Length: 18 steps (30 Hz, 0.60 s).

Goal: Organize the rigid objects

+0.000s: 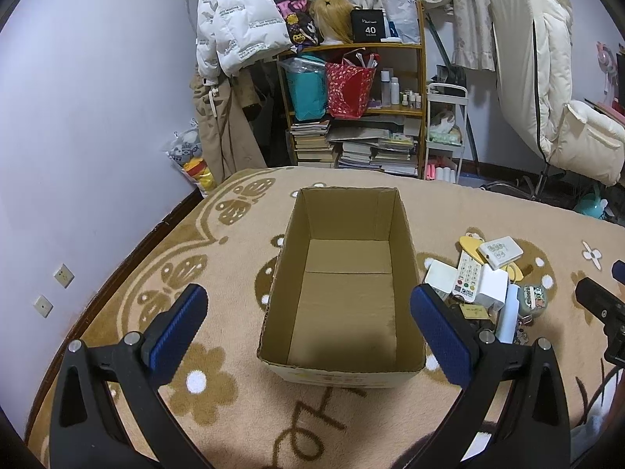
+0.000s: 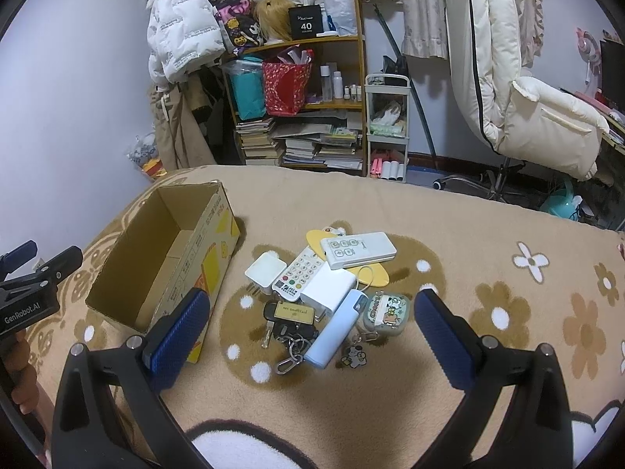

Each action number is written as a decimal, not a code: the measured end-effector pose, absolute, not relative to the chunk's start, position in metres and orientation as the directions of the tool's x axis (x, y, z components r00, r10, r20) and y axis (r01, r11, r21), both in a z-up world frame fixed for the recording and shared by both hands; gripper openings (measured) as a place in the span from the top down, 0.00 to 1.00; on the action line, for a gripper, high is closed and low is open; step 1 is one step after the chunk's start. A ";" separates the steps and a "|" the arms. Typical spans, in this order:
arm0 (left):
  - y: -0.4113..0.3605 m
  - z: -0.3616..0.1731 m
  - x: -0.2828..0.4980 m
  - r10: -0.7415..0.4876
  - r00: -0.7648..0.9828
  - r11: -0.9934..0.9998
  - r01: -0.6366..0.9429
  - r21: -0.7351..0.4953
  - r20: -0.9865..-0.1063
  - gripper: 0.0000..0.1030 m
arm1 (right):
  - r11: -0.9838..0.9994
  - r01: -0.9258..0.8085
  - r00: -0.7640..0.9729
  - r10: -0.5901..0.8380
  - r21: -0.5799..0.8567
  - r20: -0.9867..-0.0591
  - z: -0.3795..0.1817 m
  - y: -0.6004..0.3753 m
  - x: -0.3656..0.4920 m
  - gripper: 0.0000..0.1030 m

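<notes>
— Left gripper (image 1: 308,324) hangs over the cardboard box (image 1: 340,346), jaws spread wide, nothing between them!

— And the right gripper (image 2: 312,324)?

— Wide apart too, gripping nothing, above the pile on the beige blanket (image 2: 488,234). White remote (image 2: 357,249) on top of the pile, keypad remote (image 2: 299,274) and white charger (image 2: 327,288) below it.

— Closer in?

— Blue power bank (image 2: 336,328), keys (image 2: 287,332) and earbud case (image 2: 386,312). Box sits just left of the pile, open.
</notes>
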<state>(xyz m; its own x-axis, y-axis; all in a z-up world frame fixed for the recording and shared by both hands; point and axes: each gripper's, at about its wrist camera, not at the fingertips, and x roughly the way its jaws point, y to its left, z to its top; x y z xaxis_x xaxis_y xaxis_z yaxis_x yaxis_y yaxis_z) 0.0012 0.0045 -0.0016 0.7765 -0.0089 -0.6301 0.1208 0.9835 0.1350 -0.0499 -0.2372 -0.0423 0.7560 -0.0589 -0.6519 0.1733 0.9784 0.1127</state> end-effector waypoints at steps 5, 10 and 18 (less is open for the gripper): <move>0.004 -0.003 0.001 -0.014 0.772 0.983 0.127 0.133 -0.635 0.00 | 0.978 0.174 0.756 -0.060 0.113 -0.652 -0.042 -0.237 -0.050 0.00; 0.004 -0.005 0.001 -0.014 0.772 0.982 0.129 0.135 -0.635 0.00 | 0.979 0.171 0.758 -0.056 0.114 -0.650 -0.041 -0.237 -0.049 0.00; 0.008 -0.004 0.000 -0.006 0.778 0.985 0.111 0.129 -0.628 0.00 | 0.979 0.169 0.757 -0.056 0.112 -0.651 -0.042 -0.236 -0.049 0.00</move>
<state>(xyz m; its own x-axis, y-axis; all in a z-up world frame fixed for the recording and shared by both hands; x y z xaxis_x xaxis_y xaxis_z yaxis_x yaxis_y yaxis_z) 0.0003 0.0076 -0.0039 0.7780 -0.0056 -0.6282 0.1114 0.9853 0.1292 -0.0494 -0.2362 -0.0417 0.7573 -0.0563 -0.6506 0.1691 0.9792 0.1120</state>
